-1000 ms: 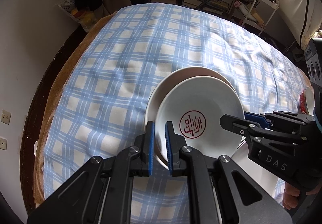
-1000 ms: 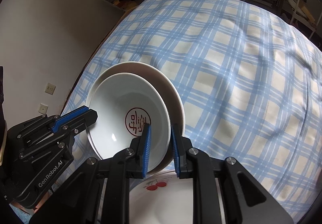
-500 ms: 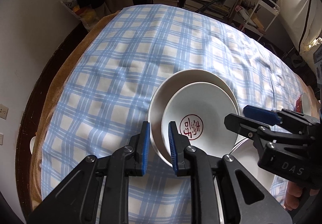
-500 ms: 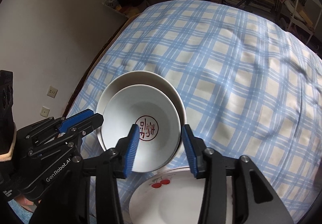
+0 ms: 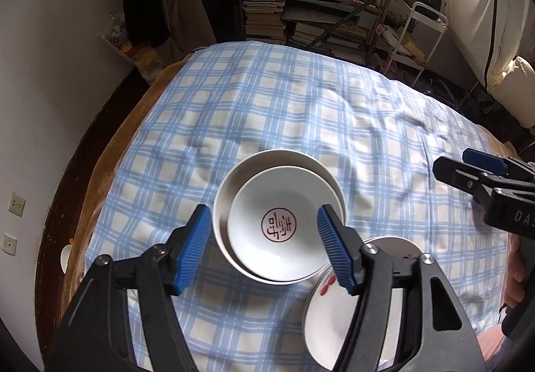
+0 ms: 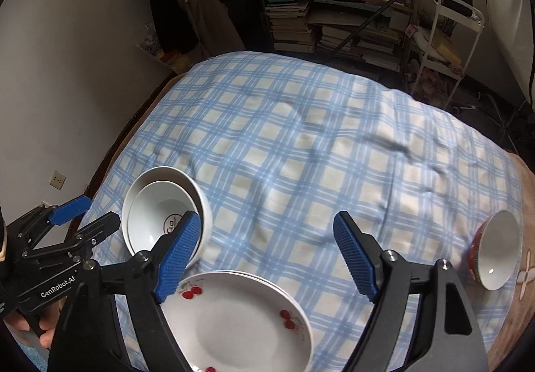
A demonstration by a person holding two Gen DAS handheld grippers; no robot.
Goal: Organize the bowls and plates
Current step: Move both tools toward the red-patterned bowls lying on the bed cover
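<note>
A blue-and-white checked cloth (image 6: 301, 151) covers the table, with a tan-brown blanket (image 5: 110, 151) showing at its edge. Two white bowls sit nested; the inner bowl (image 5: 284, 231) bears a round red seal mark in its middle, and the outer bowl (image 5: 234, 184) is plain white. The stacked plates (image 6: 240, 321) are white with red cherries. A small bowl (image 6: 495, 251) is white inside, red outside. The gripper pads (image 5: 334, 248) are blue on black arms.

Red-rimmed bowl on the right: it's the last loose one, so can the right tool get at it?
Probably yes. The red-rimmed bowl sits alone on the checked cloth, nothing between it and the right tool, whose jaws are opening and empty.
</note>
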